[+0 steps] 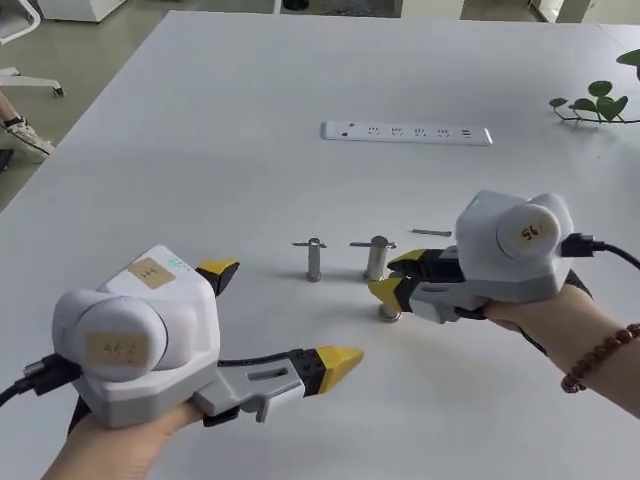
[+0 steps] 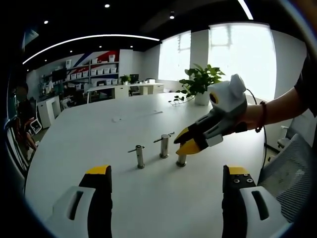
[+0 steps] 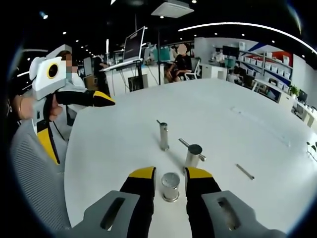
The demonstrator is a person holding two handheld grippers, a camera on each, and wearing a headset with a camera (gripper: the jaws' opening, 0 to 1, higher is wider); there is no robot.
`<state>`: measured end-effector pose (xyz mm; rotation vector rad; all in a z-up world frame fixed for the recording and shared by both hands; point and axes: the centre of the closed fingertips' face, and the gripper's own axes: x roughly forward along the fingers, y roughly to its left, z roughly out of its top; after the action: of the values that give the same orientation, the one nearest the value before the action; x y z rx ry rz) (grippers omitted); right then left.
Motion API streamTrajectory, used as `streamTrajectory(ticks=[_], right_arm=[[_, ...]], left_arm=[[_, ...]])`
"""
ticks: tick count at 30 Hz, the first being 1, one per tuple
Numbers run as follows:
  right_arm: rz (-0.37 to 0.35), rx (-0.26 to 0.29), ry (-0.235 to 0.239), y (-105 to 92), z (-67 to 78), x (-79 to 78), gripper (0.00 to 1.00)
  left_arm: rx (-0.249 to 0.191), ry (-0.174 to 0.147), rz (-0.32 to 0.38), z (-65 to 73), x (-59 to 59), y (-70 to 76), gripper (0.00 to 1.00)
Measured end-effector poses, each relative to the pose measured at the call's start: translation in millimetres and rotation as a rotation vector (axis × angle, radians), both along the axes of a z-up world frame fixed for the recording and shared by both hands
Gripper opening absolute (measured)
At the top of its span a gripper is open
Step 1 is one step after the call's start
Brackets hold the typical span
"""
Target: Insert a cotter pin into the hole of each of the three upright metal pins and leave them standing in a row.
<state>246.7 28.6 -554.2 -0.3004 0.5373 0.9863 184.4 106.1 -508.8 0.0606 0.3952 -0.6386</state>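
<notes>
- Third metal pin (image 1: 389, 312): I see it standing upright on the white table (image 1: 200, 150), just right of centre in the head view, with its cap bare.
- My right gripper (image 1: 393, 278) sits over it. In the right gripper view its jaws stand narrowly apart on either side of the cap, with a sliver of table showing on each side.
- Just above it in frame, the left pin (image 1: 314, 258) and the middle pin (image 1: 377, 257) stand side by side, each with a cotter pin (image 1: 303, 243) crosswise through its top.
- A loose cotter pin (image 1: 431, 232) lies flat to the right of the middle pin, below the power strip (image 1: 406, 133).
- My left gripper (image 1: 280, 315), at lower left, has its jaws spread wide and holds nothing.
</notes>
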Motion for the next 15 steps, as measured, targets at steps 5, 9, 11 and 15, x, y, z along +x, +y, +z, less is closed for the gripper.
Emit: streamTrajectory(ticks=[5,9,11,15], right_arm=[[0.010,-0.004,0.014,-7.6,7.2,-5.6,0.23],[0.009,-0.009,0.032,-18.1,7.5,-5.7,0.25],[0.012,-0.016,0.037,-21.9,11.3,-6.3,0.25],[0.008,-0.029,0.043,-30.9,17.1,-2.3,0.26]], left_arm=[[0.000,-0.003,0.003,1.2,0.3,0.5,0.93],[0.001,-0.005,0.008,1.7,1.2,2.0,0.94],[0.002,-0.004,0.013,1.2,1.9,3.5,0.94],[0.004,-0.005,0.015,1.3,2.1,4.8,0.95]])
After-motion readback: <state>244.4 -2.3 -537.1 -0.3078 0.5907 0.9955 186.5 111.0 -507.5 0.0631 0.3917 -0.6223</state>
